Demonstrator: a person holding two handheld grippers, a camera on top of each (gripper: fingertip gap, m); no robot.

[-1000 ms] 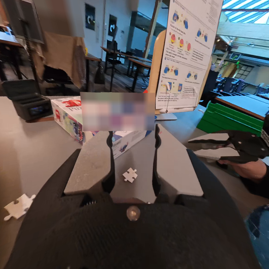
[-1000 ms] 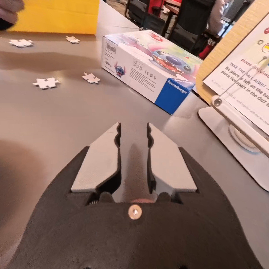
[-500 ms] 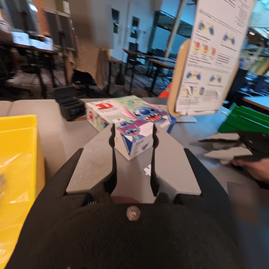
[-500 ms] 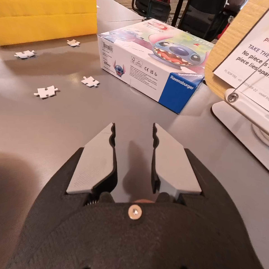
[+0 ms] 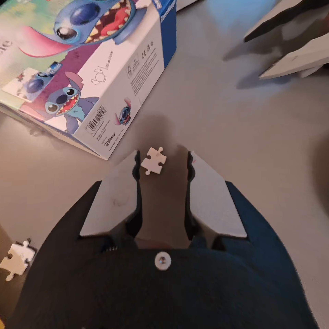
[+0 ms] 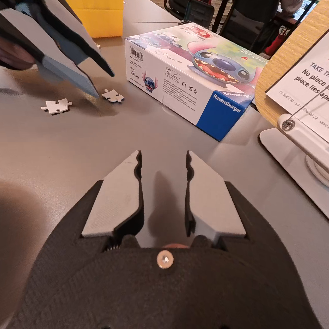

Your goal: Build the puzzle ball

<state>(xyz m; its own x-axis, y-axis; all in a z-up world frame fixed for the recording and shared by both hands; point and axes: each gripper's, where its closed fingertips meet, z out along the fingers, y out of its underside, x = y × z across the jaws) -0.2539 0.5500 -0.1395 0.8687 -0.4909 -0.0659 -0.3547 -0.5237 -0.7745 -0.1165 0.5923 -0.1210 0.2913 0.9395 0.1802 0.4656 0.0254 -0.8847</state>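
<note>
1. Grey matte tabletop in an open workroom; chairs and desks stand behind it.
2. Left gripper, black body with pale grey fingers: jaws spread, nothing held, tilted down over the tabletop. Seen from the right wrist view, its lower tip sits just beside a piece.
3. Small white jigsaw piece, flat card with knobs and notches: lies flat between the left gripper's fingertips, close against the left finger, well short of the right finger. Also seen at.
4. Right gripper, same build: jaws spread, empty, low over bare tabletop, well apart from any piece.
5. Second white joined pair of pieces: flat, just left of the first piece.
6. Further white piece: flat, near the left gripper's body.
7. Printed cardboard puzzle box, white sides, blue corner, cartoon creature on the lid: closed, near the first piece.
8. Yellow plastic bin: beyond the pieces.
9. Instruction sheet on a wooden-backed stand: right of the box.
10. Handling note, a judgement: no ball is begun. Centre the piece between the tips first, then lower one tip under an edge, since flat card may slide or skip away.
</note>
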